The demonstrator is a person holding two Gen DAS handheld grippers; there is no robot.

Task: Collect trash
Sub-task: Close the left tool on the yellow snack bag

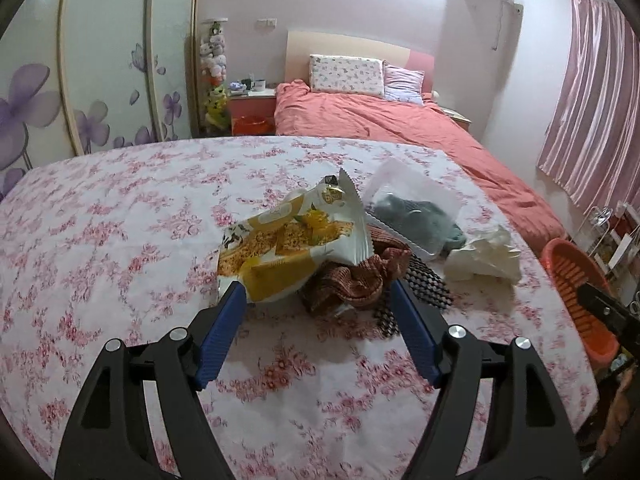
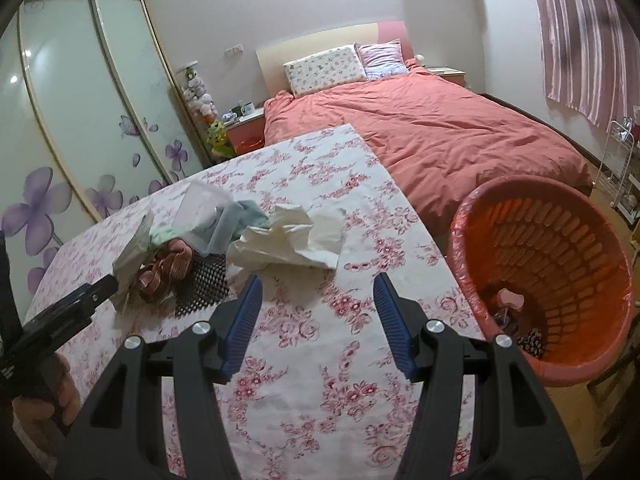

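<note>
Wrapper (image 1: 288, 240), yellow snack foil, lies just ahead of the left gripper (image 1: 316, 292), whose jaws stand apart and empty: light, crinkly, slippery, so pinch its near crimped edge. Right gripper (image 2: 318, 292) also gapes empty, crumpled tissue (image 2: 290, 240) just ahead.

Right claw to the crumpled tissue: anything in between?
Nothing visible. The right claw is open and empty, with only bare tablecloth between it and the tissue. The cloth pile lies left of that line.
</note>
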